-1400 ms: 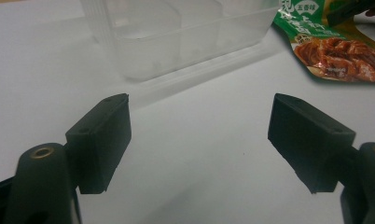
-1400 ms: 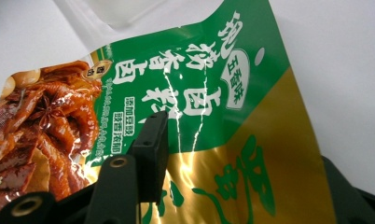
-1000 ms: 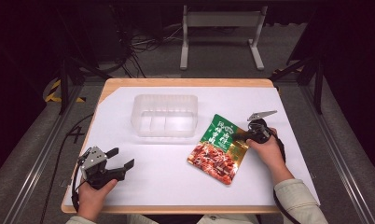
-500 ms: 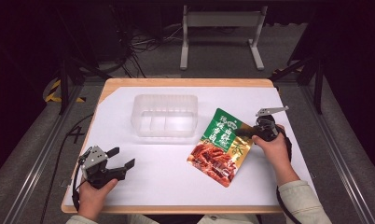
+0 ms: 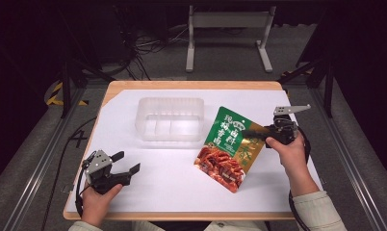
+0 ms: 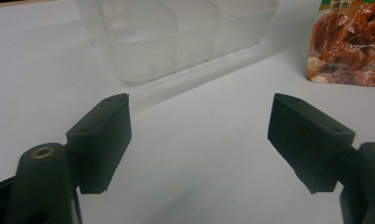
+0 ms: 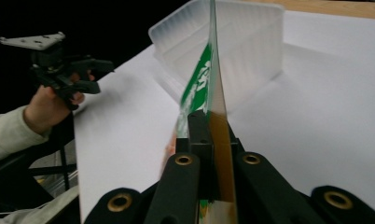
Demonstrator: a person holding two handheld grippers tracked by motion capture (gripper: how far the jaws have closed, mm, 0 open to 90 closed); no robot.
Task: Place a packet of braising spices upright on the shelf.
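A green and red food pouch (image 5: pixel 229 147) hangs tilted over the white table, lifted by its right edge. My right gripper (image 5: pixel 257 134) is shut on that edge; in the right gripper view the pouch (image 7: pixel 203 81) stands edge-on between the closed jaws. A clear plastic compartment tray (image 5: pixel 171 119) sits just left of the pouch, at the table's middle back. My left gripper (image 5: pixel 125 163) rests open at the front left, with nothing between its jaws. The left gripper view shows the tray (image 6: pixel 185 35) ahead and a corner of the pouch (image 6: pixel 349 44) at the upper right.
A white sheet (image 5: pixel 172 187) covers the wooden table (image 5: pixel 191 85). A white metal stand (image 5: pixel 227 29) and cables lie on the floor behind the table. Dark rails run along both sides.
My right gripper has risen and moved back and right with the pouch, lifting its right edge off the table. The left gripper has stayed in place.
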